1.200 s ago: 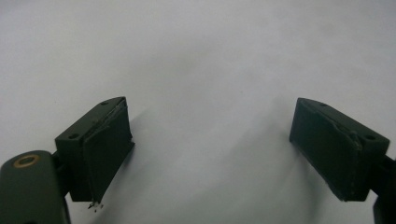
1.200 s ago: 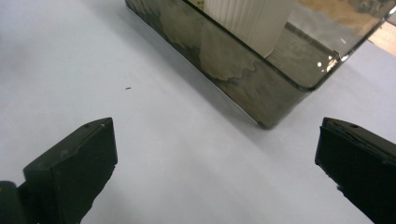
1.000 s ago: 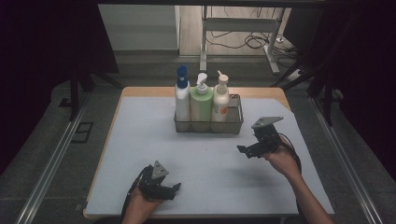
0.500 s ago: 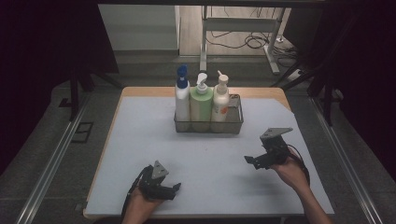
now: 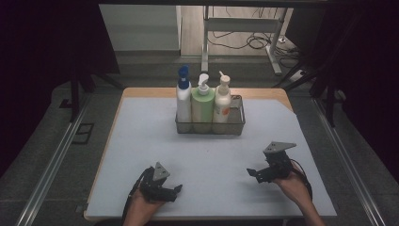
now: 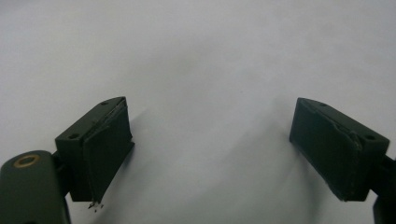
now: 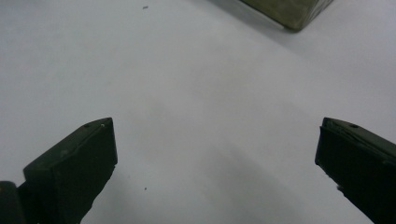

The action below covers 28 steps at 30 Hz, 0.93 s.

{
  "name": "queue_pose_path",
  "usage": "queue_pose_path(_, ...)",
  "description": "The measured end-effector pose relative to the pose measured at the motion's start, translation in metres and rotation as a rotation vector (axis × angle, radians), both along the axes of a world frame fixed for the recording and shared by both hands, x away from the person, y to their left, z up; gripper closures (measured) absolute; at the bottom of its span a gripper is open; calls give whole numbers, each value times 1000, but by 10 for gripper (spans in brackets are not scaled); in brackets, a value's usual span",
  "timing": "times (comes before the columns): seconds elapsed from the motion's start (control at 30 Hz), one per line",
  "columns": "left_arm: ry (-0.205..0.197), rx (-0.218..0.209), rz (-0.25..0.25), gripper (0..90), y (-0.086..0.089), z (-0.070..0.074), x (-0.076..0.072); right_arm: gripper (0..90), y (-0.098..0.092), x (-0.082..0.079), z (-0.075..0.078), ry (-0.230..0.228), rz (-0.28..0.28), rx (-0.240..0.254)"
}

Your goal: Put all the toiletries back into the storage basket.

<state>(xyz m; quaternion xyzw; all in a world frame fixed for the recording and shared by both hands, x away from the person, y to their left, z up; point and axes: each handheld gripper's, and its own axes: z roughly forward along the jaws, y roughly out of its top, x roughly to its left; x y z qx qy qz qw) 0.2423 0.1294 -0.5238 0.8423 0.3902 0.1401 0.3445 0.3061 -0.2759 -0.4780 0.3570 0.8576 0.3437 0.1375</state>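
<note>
A wire basket (image 5: 237,126) stands at the back middle of the table and holds three upright bottles: a white spray bottle with a blue top (image 5: 183,96), a green pump bottle (image 5: 203,101) and a white pump bottle with an orange label (image 5: 222,101). My left gripper (image 5: 175,190) rests low near the front edge, open, its jaws wide apart over bare mat (image 6: 210,135). My right gripper (image 5: 251,173) sits at the front right, open too, with nothing between its jaws (image 7: 215,163). A corner of the basket (image 7: 289,11) shows at the top of the right gripper view.
The table has a pale grey mat (image 5: 141,141) with a wooden rim (image 5: 141,92) showing at the back. Metal rails (image 5: 51,165) run along both sides. Cables and a stand's legs (image 5: 244,42) lie on the floor beyond the table.
My right gripper has drawn back from beside the basket toward the front right of the table and come lower. The left gripper has stayed put.
</note>
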Motion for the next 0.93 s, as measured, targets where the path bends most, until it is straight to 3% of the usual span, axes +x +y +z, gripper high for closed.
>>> queue_pose_path(0.67, 0, 0, -1, 124, 0, 0, 0, 0, 0, -17, -41, 17, 3, -17)
queue_pose_path(0.93, 1, 0, -1, 124, 0, 0, 0, 0, -1, -19, -44, -4, 1, -6)
